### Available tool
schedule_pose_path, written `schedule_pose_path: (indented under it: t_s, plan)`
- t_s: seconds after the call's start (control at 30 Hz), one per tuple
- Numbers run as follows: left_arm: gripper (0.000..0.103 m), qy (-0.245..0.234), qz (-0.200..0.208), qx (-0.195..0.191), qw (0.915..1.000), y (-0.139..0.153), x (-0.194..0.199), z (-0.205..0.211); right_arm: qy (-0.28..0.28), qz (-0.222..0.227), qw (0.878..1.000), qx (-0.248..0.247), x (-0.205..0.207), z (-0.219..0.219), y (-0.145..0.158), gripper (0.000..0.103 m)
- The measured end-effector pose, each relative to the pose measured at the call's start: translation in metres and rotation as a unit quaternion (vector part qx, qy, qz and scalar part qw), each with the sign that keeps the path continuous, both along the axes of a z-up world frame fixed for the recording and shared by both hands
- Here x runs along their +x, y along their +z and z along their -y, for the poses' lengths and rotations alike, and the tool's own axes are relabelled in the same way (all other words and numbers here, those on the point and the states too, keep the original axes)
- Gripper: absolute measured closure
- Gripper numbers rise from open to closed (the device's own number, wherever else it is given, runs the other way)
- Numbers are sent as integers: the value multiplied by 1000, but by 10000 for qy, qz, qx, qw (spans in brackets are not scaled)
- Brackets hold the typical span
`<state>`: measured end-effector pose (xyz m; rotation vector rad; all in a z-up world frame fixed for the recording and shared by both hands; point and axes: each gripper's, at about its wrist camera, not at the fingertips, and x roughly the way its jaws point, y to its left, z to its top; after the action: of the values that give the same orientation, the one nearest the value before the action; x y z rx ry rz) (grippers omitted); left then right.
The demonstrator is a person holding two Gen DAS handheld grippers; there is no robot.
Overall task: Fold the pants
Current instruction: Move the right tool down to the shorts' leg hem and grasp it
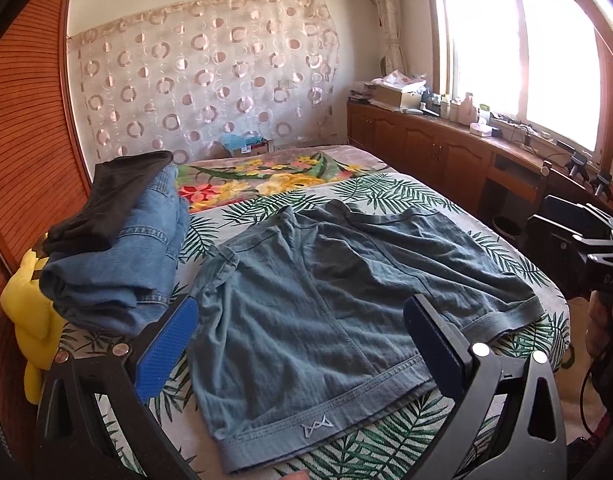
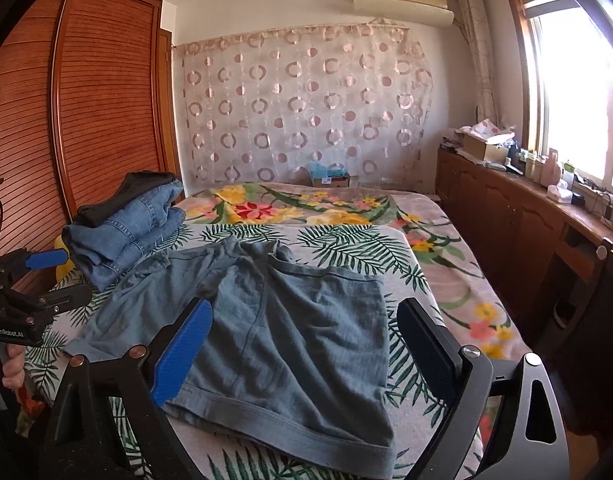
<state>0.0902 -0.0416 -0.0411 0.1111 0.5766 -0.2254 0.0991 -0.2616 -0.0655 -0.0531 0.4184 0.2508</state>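
A pair of grey-blue denim shorts point(image 1: 326, 300) lies spread flat on the leaf-print sheet of the bed point(image 1: 406, 192), hems toward me. The shorts also show in the right wrist view point(image 2: 274, 332). My left gripper point(image 1: 302, 340) is open and empty, hovering over the left leg of the shorts near its hem. My right gripper point(image 2: 306, 344) is open and empty, hovering over the right leg near its hem. The right gripper shows at the right edge of the left wrist view point(image 1: 586, 248); the left gripper shows at the left edge of the right wrist view point(image 2: 46, 276).
A stack of folded jeans point(image 1: 122, 248) with a black garment point(image 1: 114, 196) on top sits at the bed's left side, beside a yellow item point(image 1: 30, 320). A wooden wardrobe point(image 2: 86, 100) stands left. A cluttered wooden cabinet point(image 1: 446, 140) runs along the right under the window.
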Motion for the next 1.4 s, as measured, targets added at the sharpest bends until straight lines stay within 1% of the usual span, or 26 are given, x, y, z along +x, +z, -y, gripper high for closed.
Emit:
schedule_pose_path:
  t_s: [0.17,0.33,0.37,0.43,0.47,0.5,0.63,0.7,0.83,0.9,1.03,1.17,1.27,1.3,1.33,1.4]
  plan:
    - [0,-139,-87,-31,9999,-4,17,8,-40,-203,9997,-152,20,2,-1,17]
    - [0,-190,-191,41,9996,-12,30,16,-55,-488,9984,-267,48,6,1,28]
    - [0,-199,-224,33,9995,-13,32,17,-64,-542,9980,-309,53,7,2,29]
    - [0,-215,-280,37,9994,-16,35,19,-58,-663,9971,-373,63,4,3,38]
    - [0,-223,-299,34,9993,-16,35,19,-51,-732,9965,-389,68,4,4,40]
    - [0,-231,-317,38,9992,-17,37,19,-45,-798,9960,-403,74,3,5,44]
    - [0,-255,-367,53,9990,-19,41,20,-29,-1112,9933,-321,98,8,8,55]
    - [0,-272,-401,60,9988,-20,46,21,-10,-1271,9916,-247,108,11,8,57]
    - [0,-271,-495,100,9984,-25,52,22,-64,-1609,9866,-261,130,14,7,66]
    - [0,-273,-529,102,9982,-27,53,22,-97,-1772,9839,-223,142,16,7,67]
    - [0,-281,-615,47,9977,-33,53,21,-112,-2047,9786,-200,151,16,9,68]
    - [0,-306,-688,54,9971,-38,52,22,-78,-2203,9751,-239,153,16,14,70]
    - [0,-310,-764,33,9966,-43,51,21,-3,-2207,9749,-311,147,13,23,80]
    - [0,-313,-791,30,9964,-44,50,21,27,-2223,9745,-304,145,12,26,85]
    - [0,-315,-822,42,9961,-46,49,22,46,-2221,9745,-317,143,11,29,95]
    - [0,-318,-854,50,9958,-48,48,22,54,-2139,9761,-392,143,6,31,97]
